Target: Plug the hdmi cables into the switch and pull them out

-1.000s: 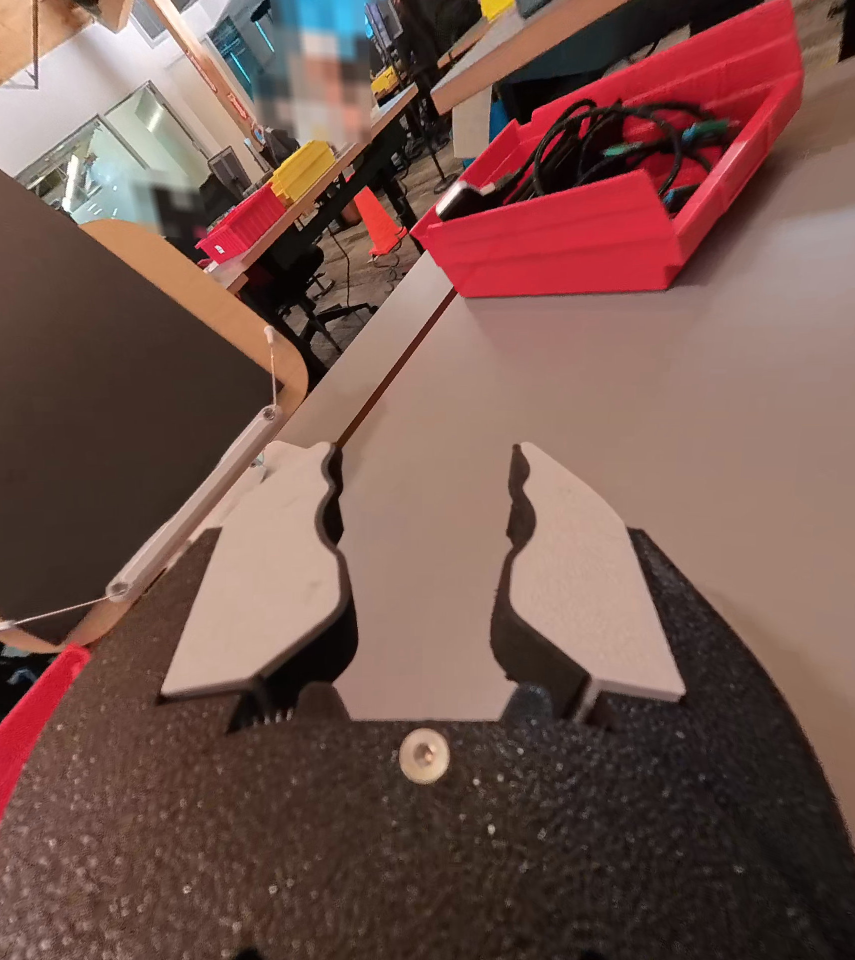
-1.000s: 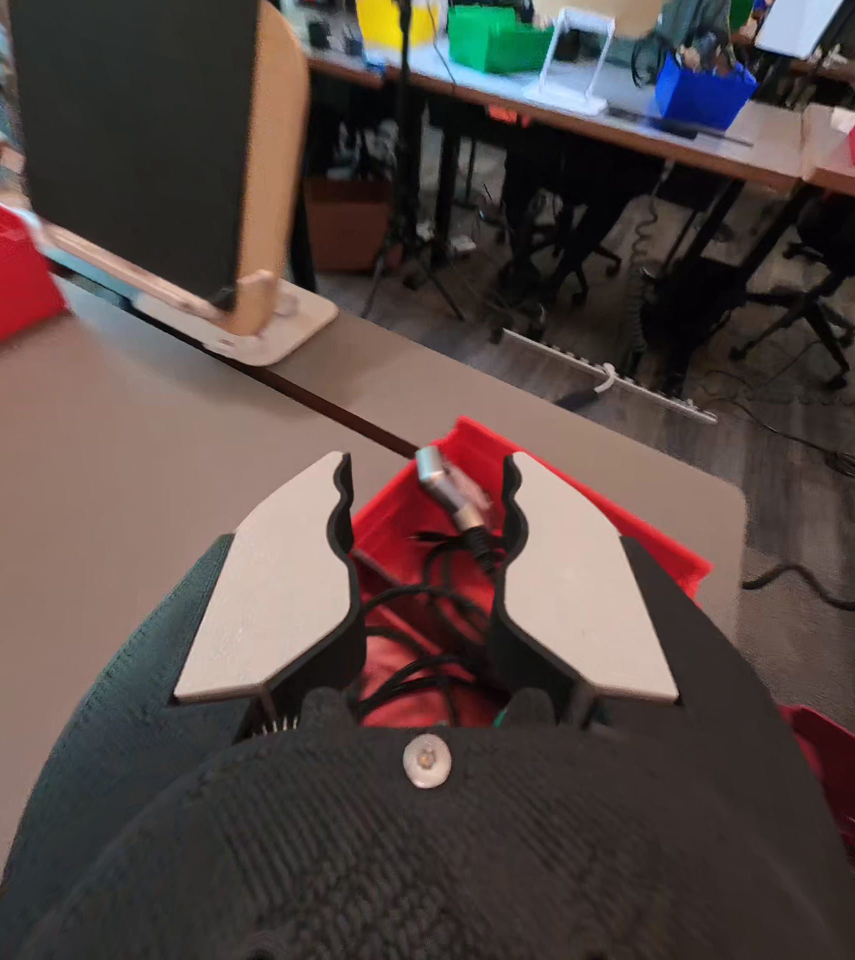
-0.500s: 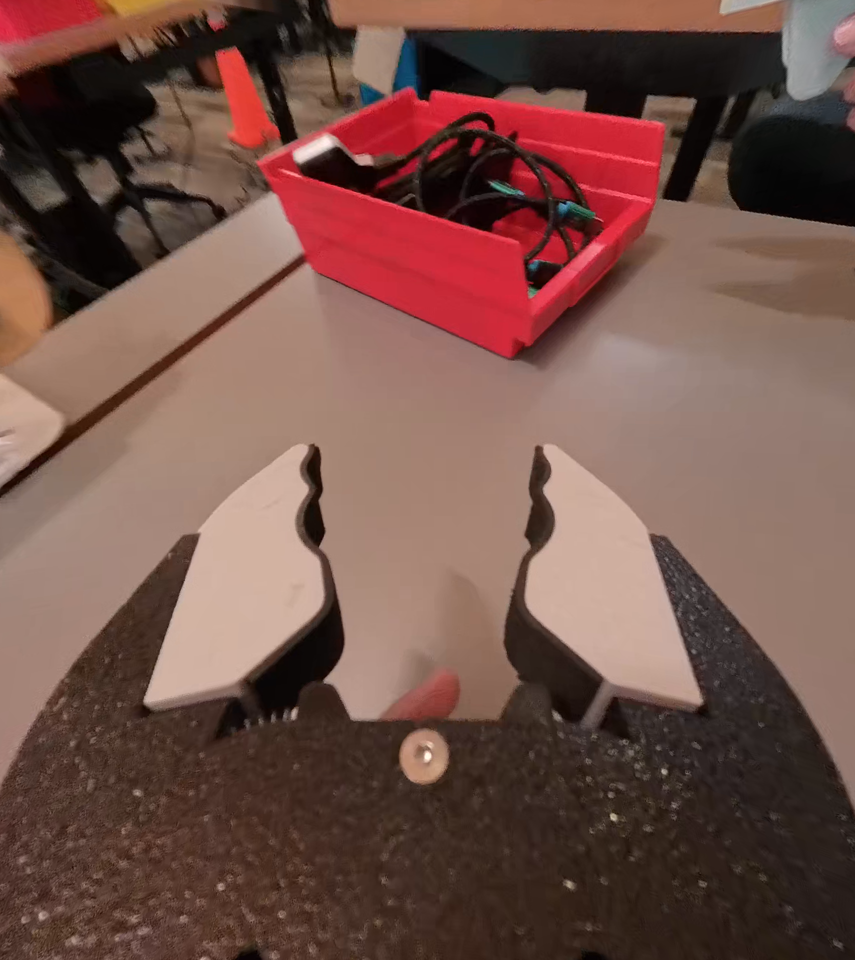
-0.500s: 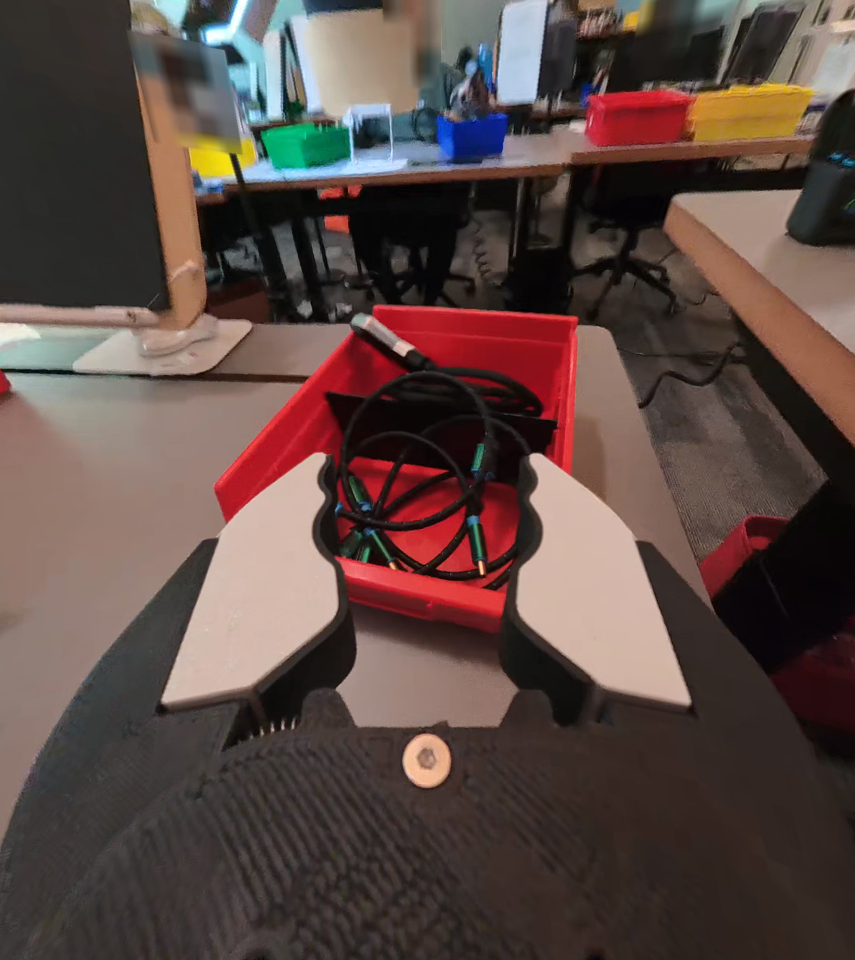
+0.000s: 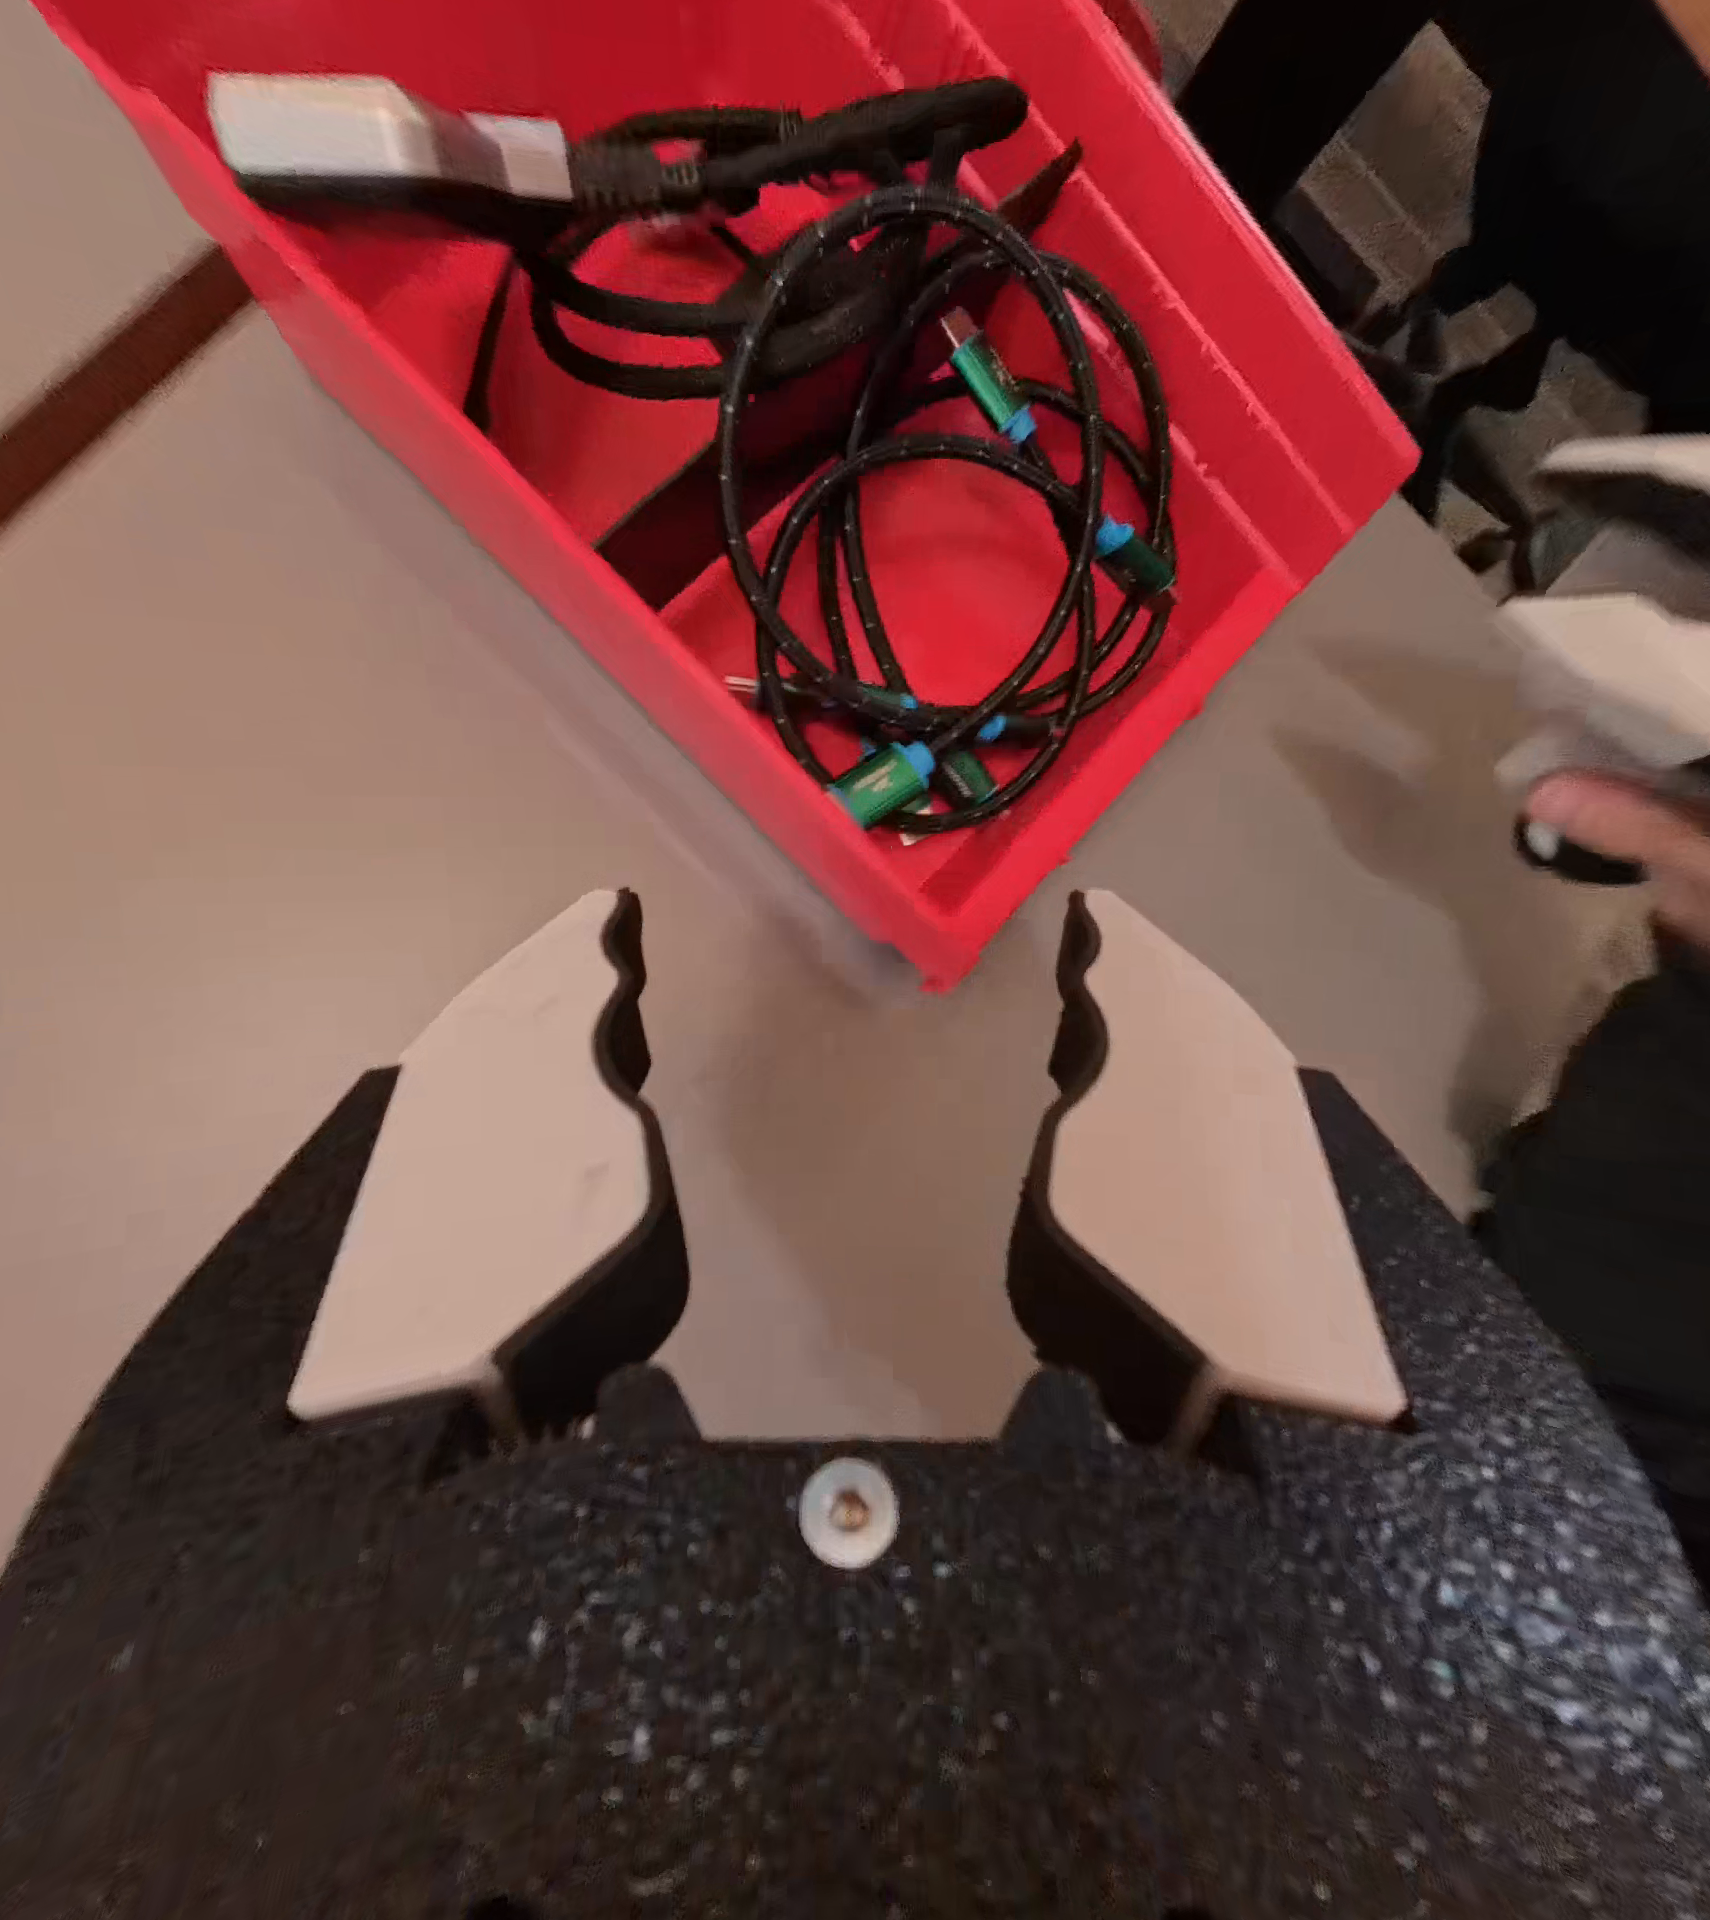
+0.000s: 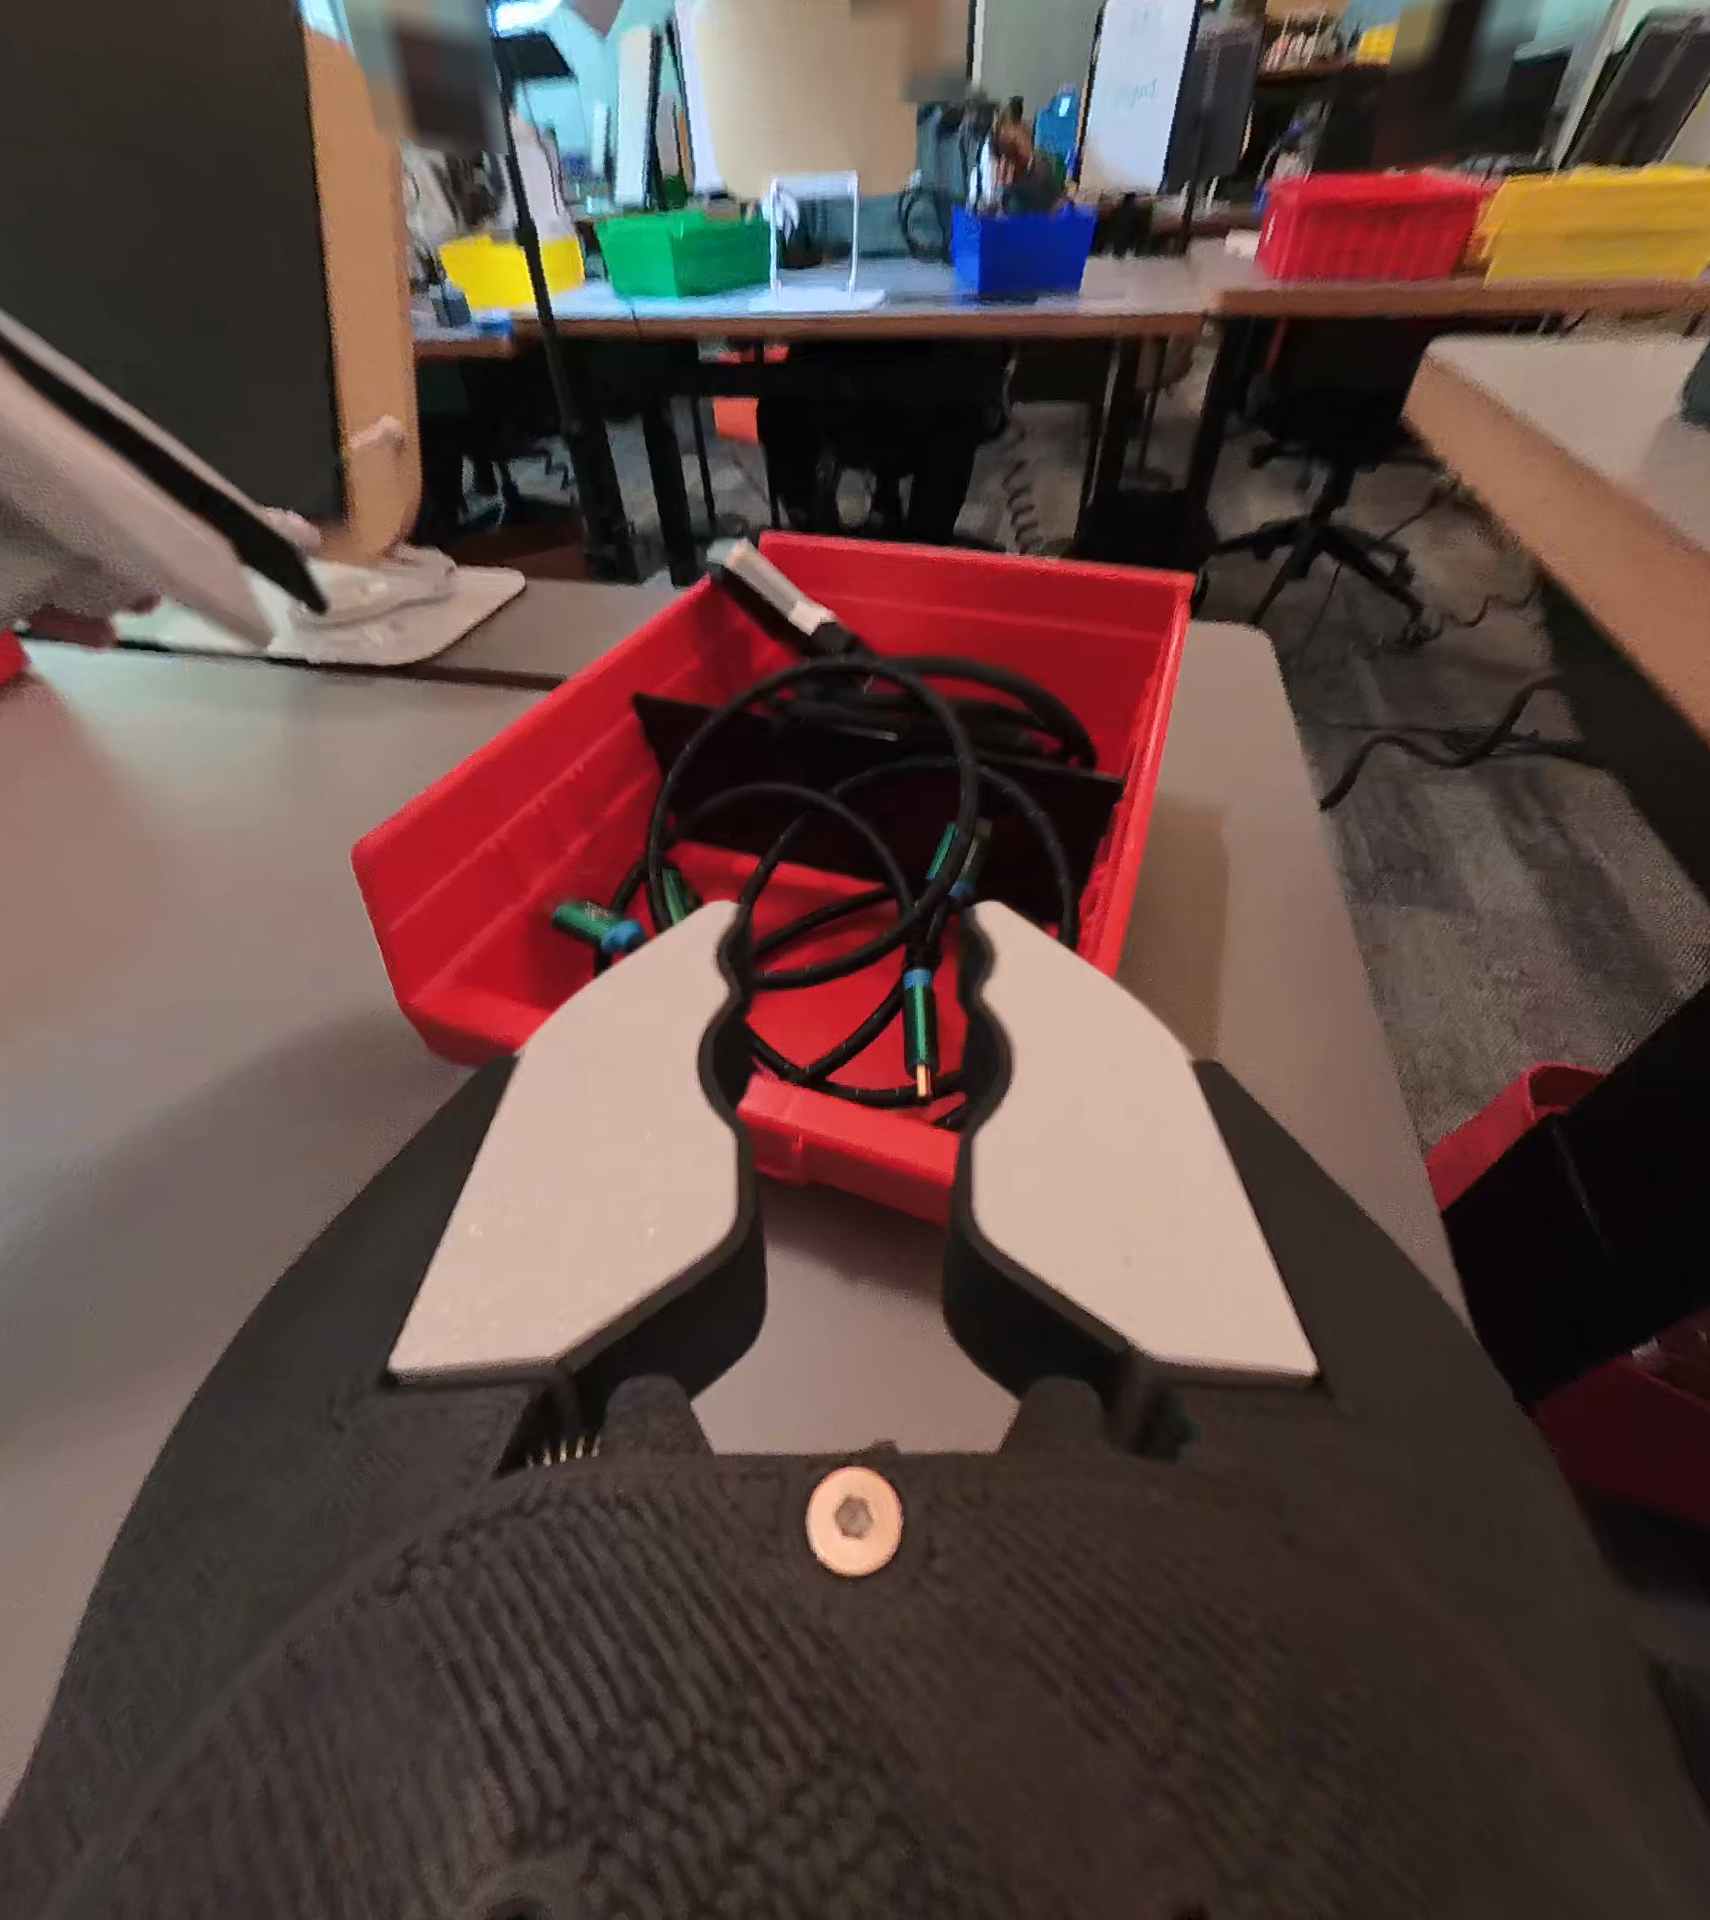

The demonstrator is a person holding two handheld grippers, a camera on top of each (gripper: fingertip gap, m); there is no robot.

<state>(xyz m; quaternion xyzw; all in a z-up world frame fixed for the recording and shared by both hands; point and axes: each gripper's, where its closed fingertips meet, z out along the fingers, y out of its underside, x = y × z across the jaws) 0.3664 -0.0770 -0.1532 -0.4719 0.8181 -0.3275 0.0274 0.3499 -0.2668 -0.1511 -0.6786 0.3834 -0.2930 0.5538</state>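
Left wrist view: left gripper (image 5: 846, 997) now tipped over red bin (image 5: 560, 561), fingers apart, empty; hdmi cables (image 5: 944, 540) and switch (image 5: 352, 135) just ahead. Right wrist view: right gripper (image 6: 851, 961) closer to bin, narrowed yet empty, cables ahead; grasping next.

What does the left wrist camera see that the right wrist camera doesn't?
Only the left wrist view shows a person's hand at the right edge, and it looks down into the bin, so the whole silver switch shows at the far end.

Only the right wrist view shows the room behind: green, blue and yellow bins on far tables, and a black panel at left.

Both show the red bin on the grey table, holding black cables with green plugs, and open, empty jaws.
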